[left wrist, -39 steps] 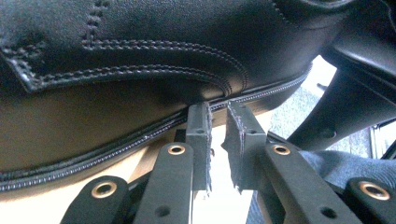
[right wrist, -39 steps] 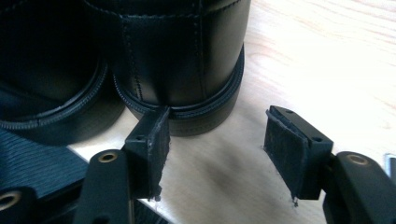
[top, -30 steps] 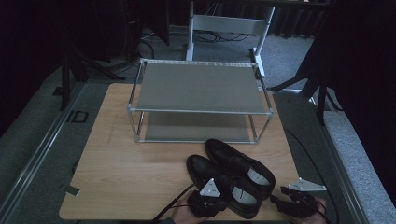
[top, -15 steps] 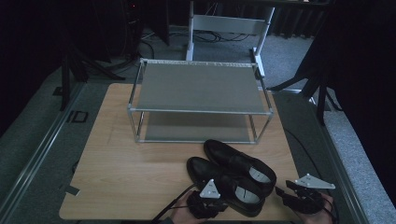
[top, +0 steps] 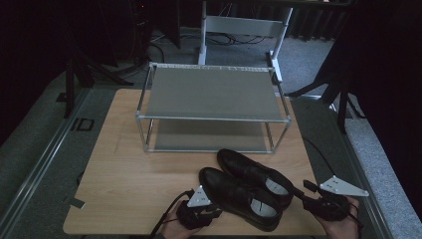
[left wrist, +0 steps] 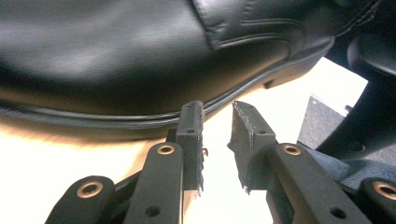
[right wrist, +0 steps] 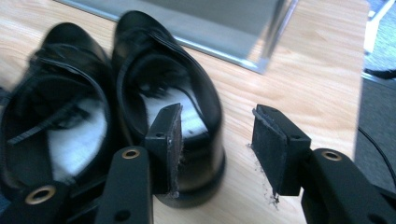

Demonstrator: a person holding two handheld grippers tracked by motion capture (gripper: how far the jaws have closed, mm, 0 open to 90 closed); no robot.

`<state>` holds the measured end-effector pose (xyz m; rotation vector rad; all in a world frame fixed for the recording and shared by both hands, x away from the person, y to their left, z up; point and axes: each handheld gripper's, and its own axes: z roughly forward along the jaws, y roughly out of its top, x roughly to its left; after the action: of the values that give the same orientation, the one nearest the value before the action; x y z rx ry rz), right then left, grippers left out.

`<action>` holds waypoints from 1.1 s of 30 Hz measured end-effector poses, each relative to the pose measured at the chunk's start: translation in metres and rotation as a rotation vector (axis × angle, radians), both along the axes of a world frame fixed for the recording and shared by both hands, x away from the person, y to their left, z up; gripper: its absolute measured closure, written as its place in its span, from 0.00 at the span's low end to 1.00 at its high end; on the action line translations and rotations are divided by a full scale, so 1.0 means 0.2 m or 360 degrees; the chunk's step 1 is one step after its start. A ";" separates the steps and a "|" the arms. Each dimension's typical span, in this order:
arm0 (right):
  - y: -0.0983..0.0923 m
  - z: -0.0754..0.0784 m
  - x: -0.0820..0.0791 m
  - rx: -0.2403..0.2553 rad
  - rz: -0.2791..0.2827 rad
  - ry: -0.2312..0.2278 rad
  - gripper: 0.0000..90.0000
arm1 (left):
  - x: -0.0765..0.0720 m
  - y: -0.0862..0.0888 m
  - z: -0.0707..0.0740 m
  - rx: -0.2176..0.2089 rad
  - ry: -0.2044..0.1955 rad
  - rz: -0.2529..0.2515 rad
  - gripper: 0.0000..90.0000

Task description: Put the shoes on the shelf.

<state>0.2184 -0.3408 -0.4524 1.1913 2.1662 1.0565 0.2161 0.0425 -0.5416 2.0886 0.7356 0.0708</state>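
A pair of black leather dress shoes (top: 246,191) lay side by side on the pale wooden tabletop (top: 124,174), in front of a grey two-tier metal rack (top: 213,92). The left hand-held gripper (top: 215,211), jaws just opening, stood released beside the nearer shoe (left wrist: 140,56). The right hand-held gripper (top: 304,191), jaws just closing, grasped nothing.

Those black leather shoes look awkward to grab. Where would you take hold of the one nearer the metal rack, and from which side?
Probably at the heel rim of the black leather shoe nearer the rack, coming from behind the heel. Its mouth gapes upward there, so one finger can slip inside and one stay outside the thin, stiff back wall. The right gripper is already lined up that way, open, with one finger over the heel opening.
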 end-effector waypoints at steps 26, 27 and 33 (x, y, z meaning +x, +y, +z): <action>0.27 -0.06 0.08 -0.0342 0.0412 0.0291 0.36 | 0.04 -0.03 -0.03 0.0055 -0.0016 0.0014 0.80; 0.27 -0.06 0.08 -0.0347 0.0416 0.0297 0.37 | 0.04 -0.04 -0.03 0.0055 -0.0015 0.0009 0.80; 0.31 -0.06 0.11 -0.0484 0.0430 0.0372 0.43 | 0.04 -0.08 -0.03 0.0072 -0.0030 -0.0022 0.80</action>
<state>0.2408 -0.2791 -0.4639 0.9395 2.6131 0.6765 0.2248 0.0273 -0.5469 2.1331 0.7138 0.1002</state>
